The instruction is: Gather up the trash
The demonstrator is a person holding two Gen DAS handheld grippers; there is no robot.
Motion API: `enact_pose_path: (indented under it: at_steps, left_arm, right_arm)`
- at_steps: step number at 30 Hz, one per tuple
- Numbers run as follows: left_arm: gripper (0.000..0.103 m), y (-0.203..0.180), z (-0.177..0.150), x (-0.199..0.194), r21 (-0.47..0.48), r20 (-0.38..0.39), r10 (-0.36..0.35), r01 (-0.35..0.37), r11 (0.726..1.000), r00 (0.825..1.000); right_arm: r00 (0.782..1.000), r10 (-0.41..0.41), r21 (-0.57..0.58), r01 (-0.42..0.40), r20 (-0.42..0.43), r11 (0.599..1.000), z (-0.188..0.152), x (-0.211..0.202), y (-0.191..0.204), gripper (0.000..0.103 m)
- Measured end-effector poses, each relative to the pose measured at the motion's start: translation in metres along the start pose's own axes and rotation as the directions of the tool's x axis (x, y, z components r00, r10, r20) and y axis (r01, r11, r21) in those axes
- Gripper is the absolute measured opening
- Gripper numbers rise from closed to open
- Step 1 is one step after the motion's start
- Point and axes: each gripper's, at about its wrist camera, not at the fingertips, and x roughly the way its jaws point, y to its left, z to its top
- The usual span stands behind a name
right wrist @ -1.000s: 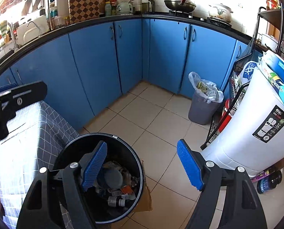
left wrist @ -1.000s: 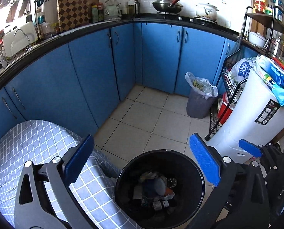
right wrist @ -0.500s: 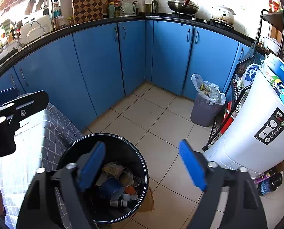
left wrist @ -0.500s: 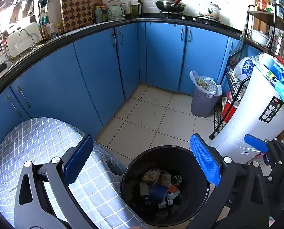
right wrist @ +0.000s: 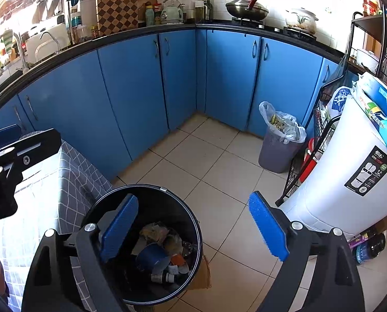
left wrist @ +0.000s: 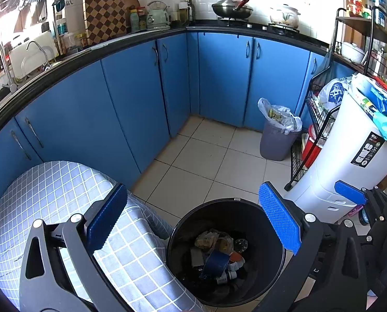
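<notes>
While the black bin point(left wrist: 226, 254) is being viewed from above, a blue cup point(left wrist: 215, 260) is being noted among the trash inside it, newly settled since a second ago; a deposit is being judged complete. Both the left tongs point(left wrist: 193, 221) and the right tongs point(right wrist: 193, 228) are being held released and empty. At 9 o'clock of the bin, the checked counter point(left wrist: 63, 195) is being cut off by the frame, and remaining trash cannot be confirmed.
</notes>
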Motion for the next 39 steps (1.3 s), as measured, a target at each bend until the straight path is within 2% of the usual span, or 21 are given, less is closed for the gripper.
enact_pose_path:
  at_steps: [39]
  left_arm:
    - [0.1, -0.0051, 0.0007, -0.0068, 0.01, -0.005, -0.009, 0.009, 1.0, 1.0]
  right_arm:
    - [1.0, 0.012, 0.005, -0.012, -0.007, 1.0, 0.0016, -0.0028, 0.0013, 0.085]
